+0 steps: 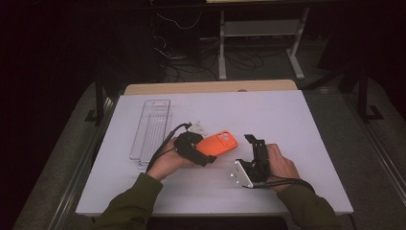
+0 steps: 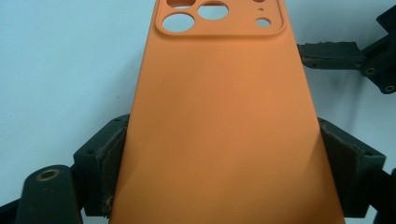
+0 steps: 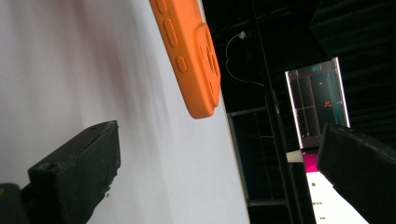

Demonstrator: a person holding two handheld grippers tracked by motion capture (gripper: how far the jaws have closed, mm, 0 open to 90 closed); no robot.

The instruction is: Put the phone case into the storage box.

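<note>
We locate the orange silicone phone case with camera cut-outs (image 1: 218, 143) near the middle of the white table top (image 1: 287, 115), its camera-window end pointing away from the person and to the right in the high view. In the left gripper view the case (image 2: 219, 116) runs up the centre of the picture, back face toward the camera, with the round cut-outs at the top. We find the left gripper (image 1: 203, 154) clamped on the near end of this case: its padded black jaws press against the two long edges of the case, one on each side. Whether the case rests on the table or is lifted clear of it we cannot tell. We see the right gripper (image 1: 253, 141) just beside the case on its right, not touching it; its jaws stand wide apart with nothing between them. In the right gripper view the side edge of the case (image 3: 189, 56), with its button bumps, lies ahead of those open jaws. A clear plastic rectangular tray (image 1: 152, 128) lies on the table to the left of the left gripper, well apart from the case.
</note>
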